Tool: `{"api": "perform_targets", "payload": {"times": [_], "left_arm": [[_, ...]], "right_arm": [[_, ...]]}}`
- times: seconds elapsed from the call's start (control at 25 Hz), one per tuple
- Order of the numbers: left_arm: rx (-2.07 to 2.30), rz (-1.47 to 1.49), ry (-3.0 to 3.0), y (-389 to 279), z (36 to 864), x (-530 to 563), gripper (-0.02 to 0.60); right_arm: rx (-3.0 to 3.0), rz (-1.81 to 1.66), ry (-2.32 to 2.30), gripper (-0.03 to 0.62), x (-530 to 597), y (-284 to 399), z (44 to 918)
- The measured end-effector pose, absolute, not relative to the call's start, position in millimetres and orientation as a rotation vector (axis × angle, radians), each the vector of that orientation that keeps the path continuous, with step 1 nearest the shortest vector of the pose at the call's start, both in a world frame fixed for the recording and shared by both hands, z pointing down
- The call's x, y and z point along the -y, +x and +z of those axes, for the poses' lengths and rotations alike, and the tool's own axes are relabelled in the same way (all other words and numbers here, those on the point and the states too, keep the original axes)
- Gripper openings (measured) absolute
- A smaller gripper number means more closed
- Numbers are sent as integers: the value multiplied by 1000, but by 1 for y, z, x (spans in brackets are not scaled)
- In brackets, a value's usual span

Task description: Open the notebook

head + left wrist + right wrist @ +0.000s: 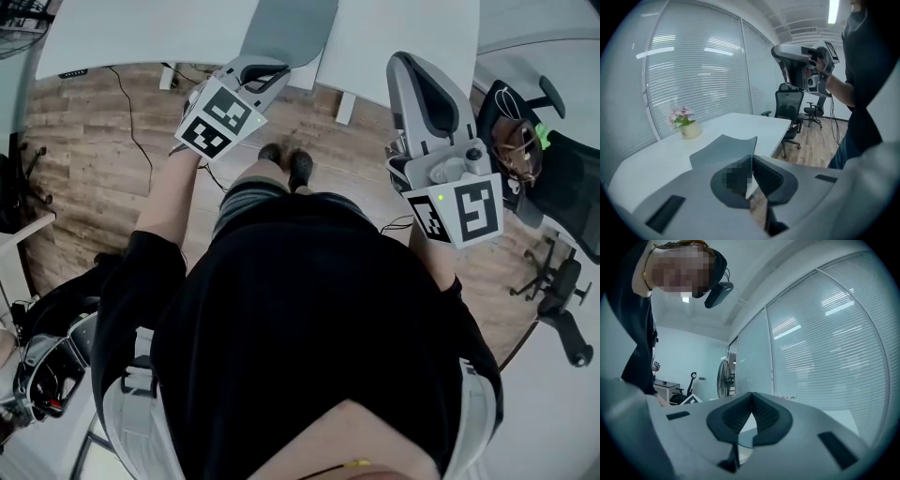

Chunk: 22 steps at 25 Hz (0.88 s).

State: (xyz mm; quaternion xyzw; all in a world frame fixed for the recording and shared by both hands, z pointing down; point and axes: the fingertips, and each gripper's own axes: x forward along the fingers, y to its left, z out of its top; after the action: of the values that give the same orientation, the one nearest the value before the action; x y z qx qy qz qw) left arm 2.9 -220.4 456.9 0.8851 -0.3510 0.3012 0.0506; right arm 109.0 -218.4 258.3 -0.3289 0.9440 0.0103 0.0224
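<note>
Person stands facing the white surface (141,33), one tool in each hand, seen from above.

Notebook (289,28): grey, lies flat at the near edge of the surface, grey cover up. From the left gripper view it sits straight beyond the claw tips, with a small pot of pink flowers (689,127) farther back on the same surface, well apart from it.

Left claw (753,157): pressed together, tips meeting, nothing between them. It points down and forward toward the notebook's near edge. It is close to the notebook, but no view shows it touching. In the head view its marker cube (220,117) is tilted, over the wooden floor (94,169) just short of the surface.

Right claw (752,395): also pressed together, tips meeting, nothing pinched. It is held about level and higher than the left one, away from the notebook. Its marker cube (459,211) sits near the person's right side. The left gripper view shows this tool raised in the person's hand, off to the right.

Surroundings:
- The window blinds (693,70) run along the far side of the surface.
- A black office chair (789,105) stands at the surface's far end, with another behind it.
- A standing fan (723,379) shows in the right gripper view, past the glass wall.
- The person's dark shoes (286,164) are on the floor just in front of the surface.
- A thin black cable (131,122) trails across the floor to the left.
</note>
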Motion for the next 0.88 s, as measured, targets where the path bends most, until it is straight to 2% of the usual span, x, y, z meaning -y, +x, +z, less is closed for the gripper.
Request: {"api": "perform_targets", "payload": {"times": [0.64, 0.88], "left_arm": [[1352, 95, 2408, -61, 394, 237, 25], [1365, -43, 2353, -86, 386, 233, 23]], "right_arm": [[-2919, 55, -982, 5, 232, 60, 243], [-2926, 51, -973, 5, 226, 32, 242]]}}
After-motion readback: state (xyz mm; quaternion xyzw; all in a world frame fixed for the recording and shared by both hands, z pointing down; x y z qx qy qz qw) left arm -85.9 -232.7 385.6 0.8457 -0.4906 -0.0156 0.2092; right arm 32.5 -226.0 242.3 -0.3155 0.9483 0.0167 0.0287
